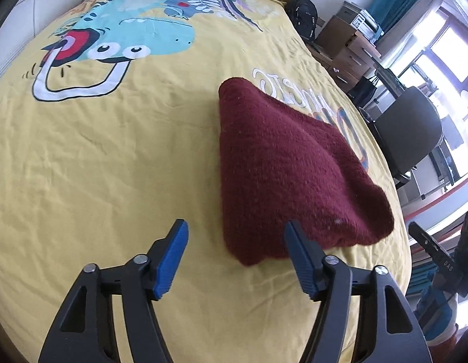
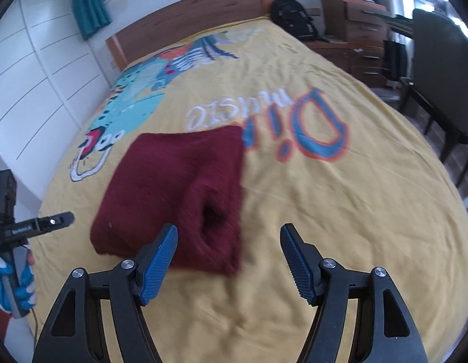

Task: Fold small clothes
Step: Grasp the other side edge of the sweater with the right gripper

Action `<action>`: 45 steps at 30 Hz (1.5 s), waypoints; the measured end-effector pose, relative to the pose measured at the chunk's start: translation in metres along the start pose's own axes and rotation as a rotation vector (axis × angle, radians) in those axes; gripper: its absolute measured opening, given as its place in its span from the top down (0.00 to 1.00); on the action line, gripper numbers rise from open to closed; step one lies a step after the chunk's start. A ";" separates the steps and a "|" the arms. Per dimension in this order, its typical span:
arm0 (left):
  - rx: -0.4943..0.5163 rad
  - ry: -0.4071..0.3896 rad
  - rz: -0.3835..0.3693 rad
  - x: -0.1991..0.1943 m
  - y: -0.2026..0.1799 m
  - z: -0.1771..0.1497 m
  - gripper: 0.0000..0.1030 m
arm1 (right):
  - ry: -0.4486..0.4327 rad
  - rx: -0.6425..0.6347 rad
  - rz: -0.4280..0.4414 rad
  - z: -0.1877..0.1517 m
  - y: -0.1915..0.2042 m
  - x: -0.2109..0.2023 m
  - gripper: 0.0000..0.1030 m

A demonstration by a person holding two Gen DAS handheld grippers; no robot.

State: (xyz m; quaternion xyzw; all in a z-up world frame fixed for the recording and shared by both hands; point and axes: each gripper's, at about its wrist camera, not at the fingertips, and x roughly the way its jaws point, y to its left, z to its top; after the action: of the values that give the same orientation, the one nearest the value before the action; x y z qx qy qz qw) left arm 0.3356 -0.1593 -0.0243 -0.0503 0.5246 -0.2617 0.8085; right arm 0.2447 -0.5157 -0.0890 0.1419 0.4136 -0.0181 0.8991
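A dark red knitted garment [image 1: 282, 163] lies folded into a compact block on the yellow bedspread [image 1: 113, 151]. In the right wrist view the garment [image 2: 173, 187] shows a rounded opening at its near edge. My left gripper [image 1: 235, 233] is open and empty, held just before the garment's near left corner. My right gripper [image 2: 228, 239] is open and empty, held just before the garment's near right edge. Neither gripper touches the cloth.
The bedspread [image 2: 324, 211] carries a cartoon dinosaur print [image 1: 137, 39] and lettering [image 2: 294, 127]. A wooden headboard [image 2: 188, 18], a black backpack [image 2: 291, 18], wooden drawers [image 2: 361, 30] and a dark chair [image 2: 446, 60] stand around the bed. White wardrobe doors [image 2: 37, 75] stand left.
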 end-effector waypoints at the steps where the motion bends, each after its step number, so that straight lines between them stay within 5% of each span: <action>1: 0.004 0.002 0.000 0.004 0.000 0.003 0.36 | 0.010 -0.011 0.006 0.005 0.005 0.010 0.24; 17: 0.035 0.079 0.019 0.089 -0.002 0.050 0.20 | 0.206 -0.054 0.050 0.022 0.007 0.125 0.20; 24: 0.097 0.151 0.107 0.110 0.001 0.043 0.08 | 0.290 0.004 0.130 0.014 -0.010 0.149 0.21; 28: 0.058 0.181 0.075 0.117 0.008 0.038 0.08 | 0.319 0.021 0.169 0.011 -0.015 0.157 0.21; 34: -0.009 0.223 0.008 0.120 0.028 0.034 0.08 | 0.348 -0.004 0.214 0.013 -0.013 0.162 0.35; 37: 0.013 0.218 -0.005 0.119 0.023 0.037 0.20 | 0.340 -0.014 0.225 0.016 -0.008 0.164 0.45; 38: 0.017 0.213 -0.022 0.117 0.019 0.037 0.35 | 0.337 -0.016 0.226 0.017 -0.008 0.163 0.48; 45: 0.073 0.148 -0.020 0.093 0.014 0.033 0.61 | 0.243 -0.058 0.224 0.021 0.006 0.136 0.58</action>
State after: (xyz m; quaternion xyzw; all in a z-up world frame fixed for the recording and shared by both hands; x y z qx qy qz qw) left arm 0.3991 -0.1986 -0.0911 -0.0066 0.5725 -0.2919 0.7662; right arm 0.3506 -0.5039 -0.1767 0.1625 0.5013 0.1116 0.8425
